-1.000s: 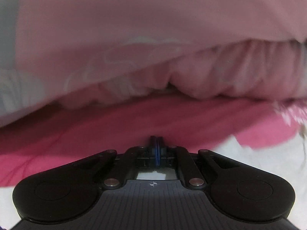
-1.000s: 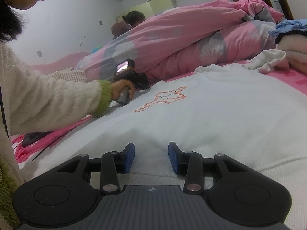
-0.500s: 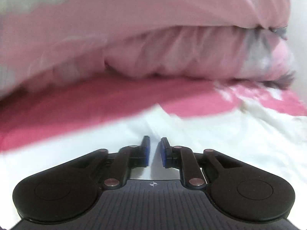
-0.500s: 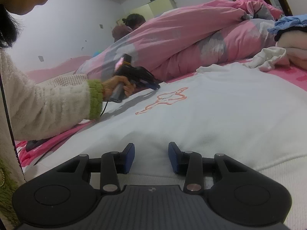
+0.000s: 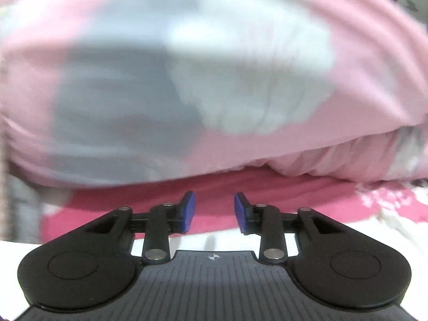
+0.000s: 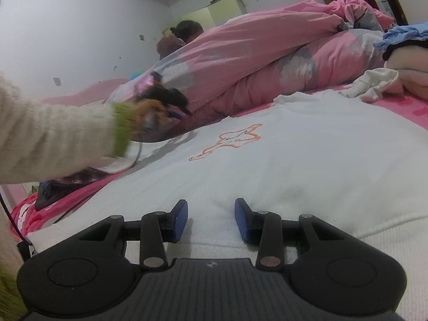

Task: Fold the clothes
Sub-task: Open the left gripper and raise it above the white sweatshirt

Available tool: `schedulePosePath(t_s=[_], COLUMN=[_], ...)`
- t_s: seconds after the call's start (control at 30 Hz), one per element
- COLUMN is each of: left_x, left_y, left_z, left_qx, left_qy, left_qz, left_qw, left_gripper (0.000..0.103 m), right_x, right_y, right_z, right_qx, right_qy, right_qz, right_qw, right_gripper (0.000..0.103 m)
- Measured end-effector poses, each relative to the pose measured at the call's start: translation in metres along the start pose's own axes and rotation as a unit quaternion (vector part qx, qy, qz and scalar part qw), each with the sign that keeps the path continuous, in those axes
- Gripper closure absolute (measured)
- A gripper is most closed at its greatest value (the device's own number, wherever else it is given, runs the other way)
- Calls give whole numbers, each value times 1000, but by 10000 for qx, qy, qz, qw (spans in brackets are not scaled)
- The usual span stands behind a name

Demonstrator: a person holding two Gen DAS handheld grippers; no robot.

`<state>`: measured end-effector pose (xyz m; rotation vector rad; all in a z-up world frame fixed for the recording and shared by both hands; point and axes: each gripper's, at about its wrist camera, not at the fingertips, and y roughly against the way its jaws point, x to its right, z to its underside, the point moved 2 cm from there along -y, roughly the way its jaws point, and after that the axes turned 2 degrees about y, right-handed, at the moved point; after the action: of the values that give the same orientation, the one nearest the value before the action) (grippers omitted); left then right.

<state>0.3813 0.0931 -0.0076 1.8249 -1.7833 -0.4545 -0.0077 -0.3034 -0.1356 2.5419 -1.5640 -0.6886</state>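
A white sweatshirt [image 6: 281, 165] lies spread flat on the bed, over a bright pink sheet [image 6: 417, 107]. It carries an orange outline drawing [image 6: 227, 141] on its upper face and a ribbed hem along its near edge, and its surface looks soft and slightly fuzzy.

The right hand-held gripper [image 6: 211, 220] hovers low over that hem with its blue-padded jaws apart and only cloth behind the gap; whether the pads touch the fabric is hard to say. The left hand-held gripper [image 5: 214, 212] is opening its jaws, with nothing between them; in the right wrist view it appears as a dark blurred shape [image 6: 168, 99] held by a hand [image 6: 147, 112] in a cream knit sleeve [image 6: 53, 139] with a green cuff.

The left wrist view is smeared with blur: a puffy pink and grey quilt [image 5: 214, 80] fills most of it, and only a sliver of the white garment shows at the bottom. The quilt is bunched into soft, rounded folds behind the sweatshirt. At the right edge, a pile of other clothes [image 6: 401, 61], blue, black and cream, is cut off by the frame. A crumpled white cloth [image 6: 374, 83] lies just beside it.
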Motion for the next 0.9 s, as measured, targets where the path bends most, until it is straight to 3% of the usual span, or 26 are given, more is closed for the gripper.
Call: schedulePosePath(t_s=[0.03, 0.1, 0.23, 0.3, 0.37, 0.47, 0.5, 0.73, 0.8, 0.9], left_x=[-2, -3, 4, 7, 21, 17, 14, -30, -33, -28], left_y=[23, 69, 136, 172, 187, 219, 226, 277, 284, 287], left_z=[-2, -3, -6, -6, -8, -3, -2, 4, 9, 22], left_qx=[14, 14, -32, 99, 257, 375, 408, 465, 427, 404], left_qy=[-85, -194, -206, -215, -147, 14, 85, 366, 404, 517], left_qz=[42, 149, 473, 542, 584, 557, 502, -384, -468, -251], left_qw=[10000, 9997, 9987, 9982, 9979, 9977, 9979, 9975, 9972, 9975], left_gripper=[62, 47, 42, 32, 25, 3, 1, 0, 0, 0], right_x=[0, 0, 0, -1, -1, -1, -1, -2, -3, -4], right_y=[0, 0, 0, 0, 1, 2, 2, 3, 3, 3], right_z=[0, 0, -1, 0, 0, 0, 0, 0, 0, 1], right_qx=[7, 15, 21, 27, 33, 51, 57, 87, 92, 99], right_qy=[1, 10, 22, 31, 36, 42, 45, 50, 53, 61], right_qz=[-2, 2, 9, 12, 11, 5, 4, -5, -2, 12], right_qw=[10000, 10000, 10000, 10000, 10000, 10000, 10000, 9999, 9999, 9999], right_gripper=[62, 62, 62, 62, 62, 62, 62, 62, 62, 62])
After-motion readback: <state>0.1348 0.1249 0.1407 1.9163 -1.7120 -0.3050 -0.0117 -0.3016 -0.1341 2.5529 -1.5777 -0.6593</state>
